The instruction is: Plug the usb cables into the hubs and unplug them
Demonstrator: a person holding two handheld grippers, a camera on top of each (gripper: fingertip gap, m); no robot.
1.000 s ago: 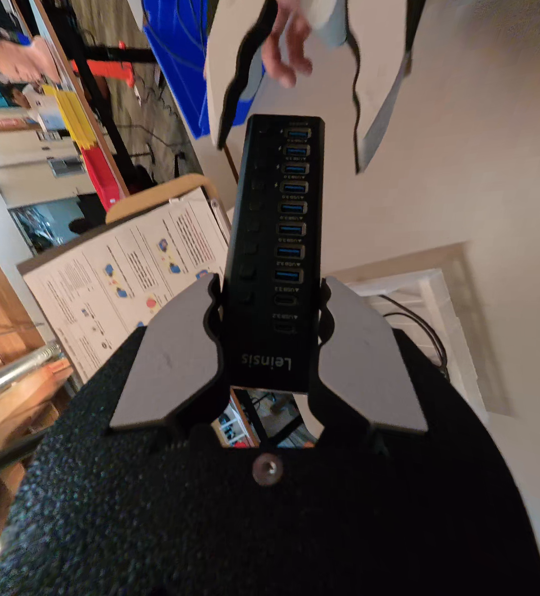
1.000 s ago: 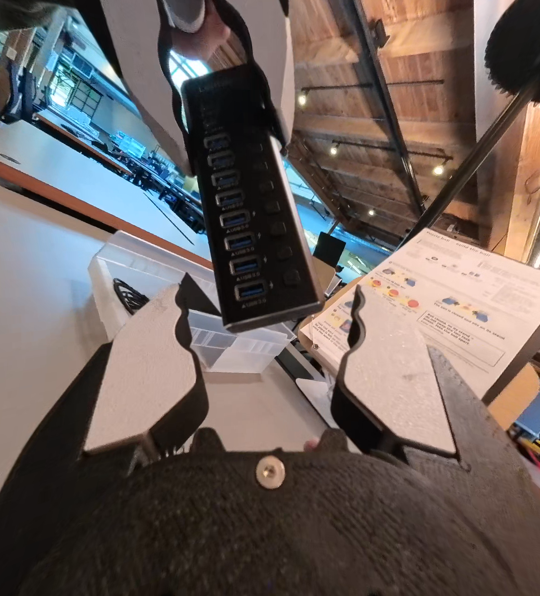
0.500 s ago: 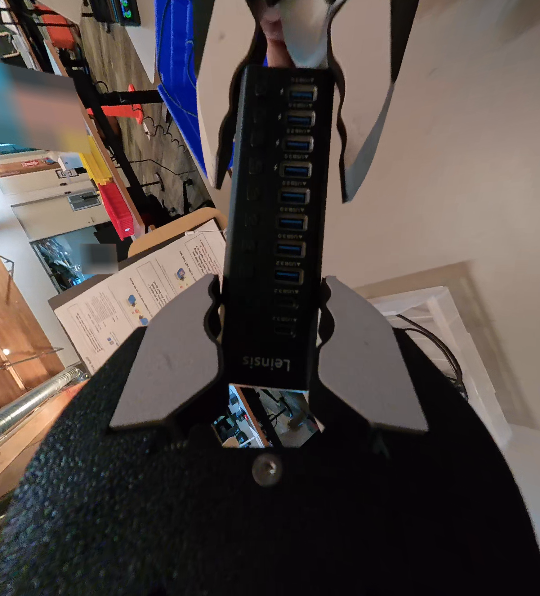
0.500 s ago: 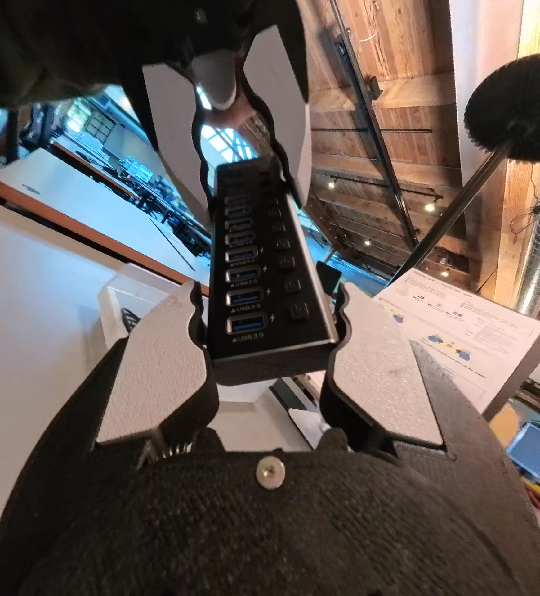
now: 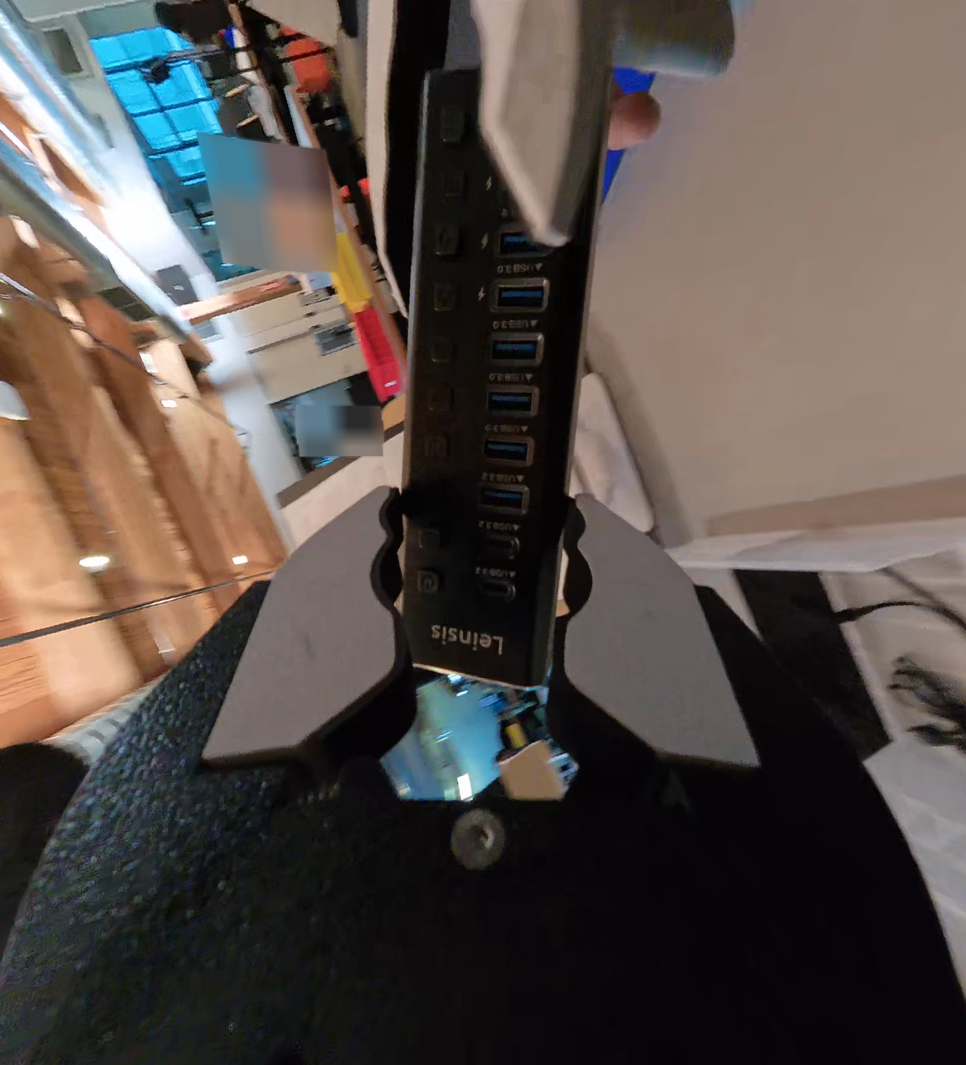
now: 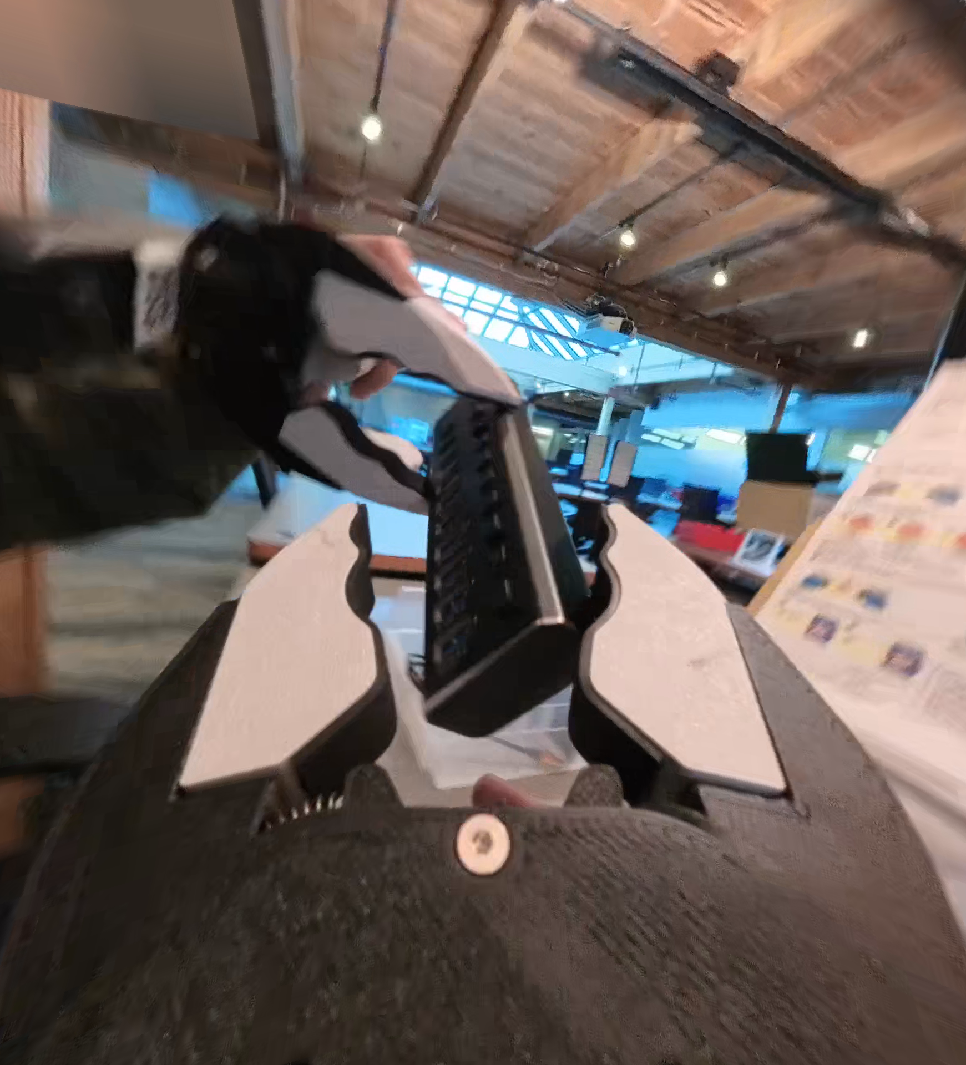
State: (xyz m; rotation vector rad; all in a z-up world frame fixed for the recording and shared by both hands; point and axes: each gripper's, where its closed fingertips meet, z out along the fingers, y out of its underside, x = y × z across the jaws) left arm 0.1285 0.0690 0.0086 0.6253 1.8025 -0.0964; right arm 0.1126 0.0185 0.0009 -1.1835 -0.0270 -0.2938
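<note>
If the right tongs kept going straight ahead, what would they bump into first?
Probably the black USB hub. Its near end already sits between the open right tongs, so going straight would push it deeper between the fingers. The left tongs grip its other end. Depth is blurry, so that is a guess.

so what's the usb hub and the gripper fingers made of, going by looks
The USB hub looks like matte black plastic on its port face, with a smoother, faintly shiny side strip that could be metal or glossy plastic. The left gripper fingers look like flat, matte grey plastic plates on black backing; the faint grainy texture suggests 3D printing, though that is uncertain.
</note>
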